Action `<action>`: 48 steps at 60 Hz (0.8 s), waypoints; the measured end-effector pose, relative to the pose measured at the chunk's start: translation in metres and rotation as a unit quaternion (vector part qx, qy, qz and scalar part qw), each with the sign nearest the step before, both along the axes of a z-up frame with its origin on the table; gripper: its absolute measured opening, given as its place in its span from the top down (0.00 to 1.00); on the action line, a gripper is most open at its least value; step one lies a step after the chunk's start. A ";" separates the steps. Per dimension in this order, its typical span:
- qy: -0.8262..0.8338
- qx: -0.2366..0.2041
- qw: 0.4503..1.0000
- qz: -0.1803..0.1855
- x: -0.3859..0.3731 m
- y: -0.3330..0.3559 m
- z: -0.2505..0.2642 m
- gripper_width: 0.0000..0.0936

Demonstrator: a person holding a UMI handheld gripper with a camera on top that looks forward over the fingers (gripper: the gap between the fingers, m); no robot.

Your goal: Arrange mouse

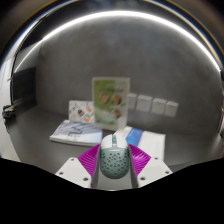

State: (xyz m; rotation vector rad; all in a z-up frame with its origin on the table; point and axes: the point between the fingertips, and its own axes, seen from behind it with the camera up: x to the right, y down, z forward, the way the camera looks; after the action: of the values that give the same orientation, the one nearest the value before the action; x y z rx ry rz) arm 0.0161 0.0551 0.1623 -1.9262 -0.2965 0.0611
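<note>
A pale grey-green mouse (113, 157) with a perforated shell and a white front sits between my two fingers, its nose pointing away from me. My gripper (113, 160) is shut on the mouse: the magenta pads (90, 158) press against both of its sides. The mouse is held above a grey desk (40, 140). Its underside is hidden.
A leaflet with green print (108, 100) stands upright beyond the mouse. An open booklet (78, 127) lies on the desk ahead to the left. A blue-edged sheet (148, 140) lies just ahead to the right. White wall sockets (150, 103) line the back wall.
</note>
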 end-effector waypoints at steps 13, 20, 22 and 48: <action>-0.028 0.089 0.991 -0.099 0.213 -0.024 0.083 0.51; -0.002 0.037 0.991 -0.126 0.311 -0.027 0.026 0.52; 0.005 0.018 0.993 -0.121 0.326 -0.028 0.005 0.51; 0.025 -0.123 0.989 -0.075 0.355 -0.027 -0.166 0.44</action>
State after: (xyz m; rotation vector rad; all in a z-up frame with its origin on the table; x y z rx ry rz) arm 0.3713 0.0285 -0.0040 -2.1818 -0.1133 0.0488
